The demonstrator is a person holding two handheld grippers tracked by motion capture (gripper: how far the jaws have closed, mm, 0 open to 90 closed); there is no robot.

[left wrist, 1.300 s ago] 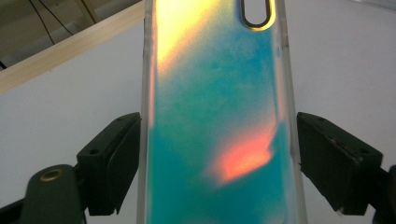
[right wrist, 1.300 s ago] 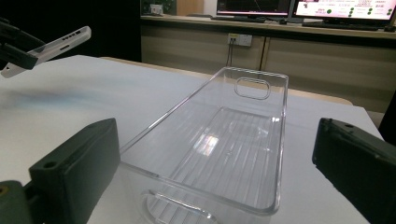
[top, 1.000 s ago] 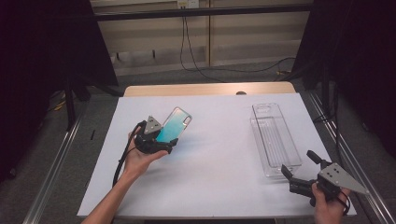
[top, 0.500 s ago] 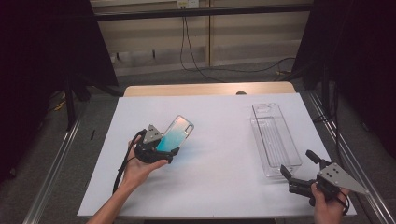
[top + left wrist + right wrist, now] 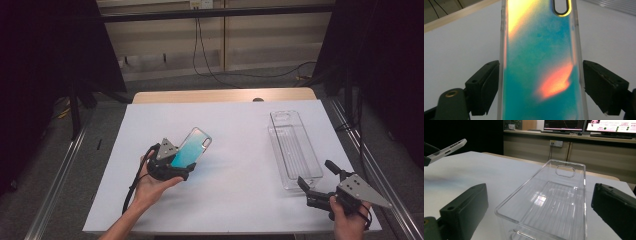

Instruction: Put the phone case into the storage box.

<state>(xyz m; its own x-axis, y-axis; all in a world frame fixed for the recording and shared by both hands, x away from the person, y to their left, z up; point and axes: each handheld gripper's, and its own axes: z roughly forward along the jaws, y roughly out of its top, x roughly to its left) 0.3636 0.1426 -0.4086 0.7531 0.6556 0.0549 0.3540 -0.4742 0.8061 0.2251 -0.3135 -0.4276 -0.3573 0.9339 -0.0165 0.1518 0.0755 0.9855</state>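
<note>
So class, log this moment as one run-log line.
left gripper: shut on phone case, lifted | right gripper: open, facing clear tray | table: white

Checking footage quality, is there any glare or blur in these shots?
High view: soft overall, dim dark surroundings. Left gripper view: the phone case is close and slightly blurred, with bright yellow and orange sheen. Right gripper view: reflections glint on the clear tray; background monitors are overexposed.
</note>
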